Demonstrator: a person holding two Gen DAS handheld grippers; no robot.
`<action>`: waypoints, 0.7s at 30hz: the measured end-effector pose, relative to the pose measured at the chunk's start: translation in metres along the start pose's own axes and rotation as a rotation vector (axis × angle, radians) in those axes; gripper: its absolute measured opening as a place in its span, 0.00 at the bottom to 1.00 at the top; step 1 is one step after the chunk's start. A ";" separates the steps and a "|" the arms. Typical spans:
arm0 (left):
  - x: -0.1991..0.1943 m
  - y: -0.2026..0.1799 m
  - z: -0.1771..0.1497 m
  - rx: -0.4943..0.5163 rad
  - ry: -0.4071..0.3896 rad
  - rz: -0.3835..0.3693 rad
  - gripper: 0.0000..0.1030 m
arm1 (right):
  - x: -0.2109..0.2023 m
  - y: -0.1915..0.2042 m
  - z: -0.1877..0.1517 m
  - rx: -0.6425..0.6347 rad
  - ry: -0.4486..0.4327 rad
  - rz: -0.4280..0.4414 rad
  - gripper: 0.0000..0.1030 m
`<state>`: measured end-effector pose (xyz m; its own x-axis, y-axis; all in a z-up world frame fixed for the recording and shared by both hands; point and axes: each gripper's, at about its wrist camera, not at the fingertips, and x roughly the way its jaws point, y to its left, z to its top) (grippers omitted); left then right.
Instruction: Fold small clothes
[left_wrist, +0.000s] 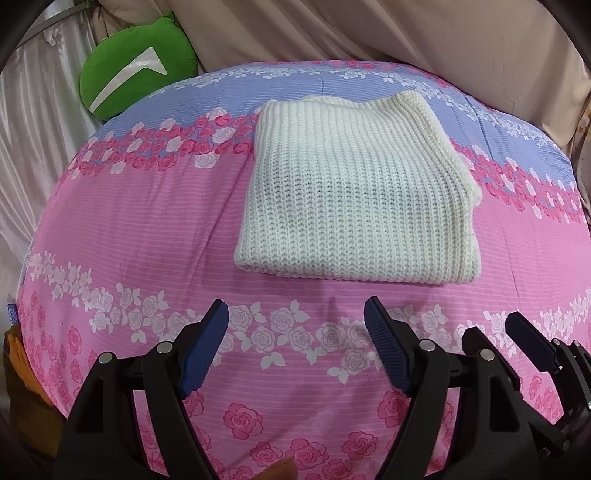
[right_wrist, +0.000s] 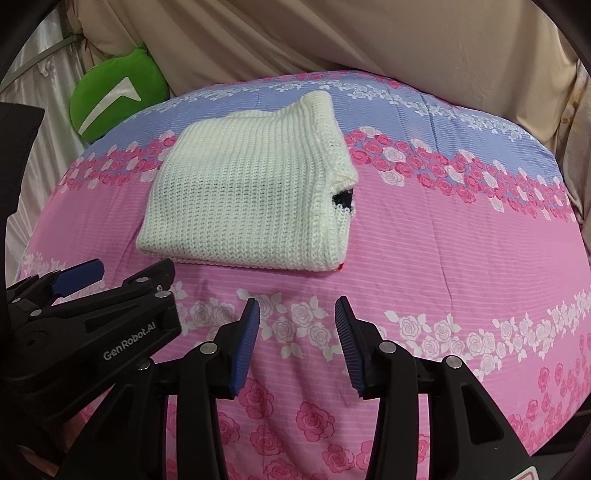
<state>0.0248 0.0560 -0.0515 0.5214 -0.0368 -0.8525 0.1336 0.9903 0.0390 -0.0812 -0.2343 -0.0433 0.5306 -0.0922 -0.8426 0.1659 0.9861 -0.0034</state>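
A cream knitted garment (left_wrist: 354, 199) (right_wrist: 243, 199) lies folded into a thick rectangle on the pink and blue rose-print bed cover (left_wrist: 147, 221) (right_wrist: 443, 240). A bit of black pattern (right_wrist: 343, 197) peeks out at its right edge. My left gripper (left_wrist: 295, 306) (right_wrist: 129, 269) hovers just in front of the fold's near edge, open, with nothing between its blue pads. Close beside it on the right is my right gripper (right_wrist: 297, 302) (left_wrist: 495, 328), its jaws parted less widely, also empty and apart from the garment.
A green plush cushion (left_wrist: 136, 66) (right_wrist: 114, 96) rests at the bed's far left corner. Beige fabric (left_wrist: 369, 33) (right_wrist: 369, 40) hangs behind the bed, with pale curtain folds (left_wrist: 33, 122) on the left. Bare cover surrounds the garment on all sides.
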 end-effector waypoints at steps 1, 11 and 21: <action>0.001 0.001 0.000 -0.003 0.001 0.001 0.71 | 0.000 -0.002 0.000 0.007 -0.001 -0.003 0.41; 0.005 0.002 0.000 0.002 0.014 0.004 0.71 | -0.001 -0.005 0.004 0.023 -0.023 0.002 0.42; 0.010 0.004 -0.001 0.002 0.031 0.005 0.71 | 0.002 -0.002 0.002 0.027 -0.010 -0.002 0.43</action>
<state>0.0292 0.0595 -0.0603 0.4954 -0.0275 -0.8682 0.1332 0.9901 0.0446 -0.0787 -0.2367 -0.0433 0.5386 -0.0960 -0.8371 0.1896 0.9818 0.0094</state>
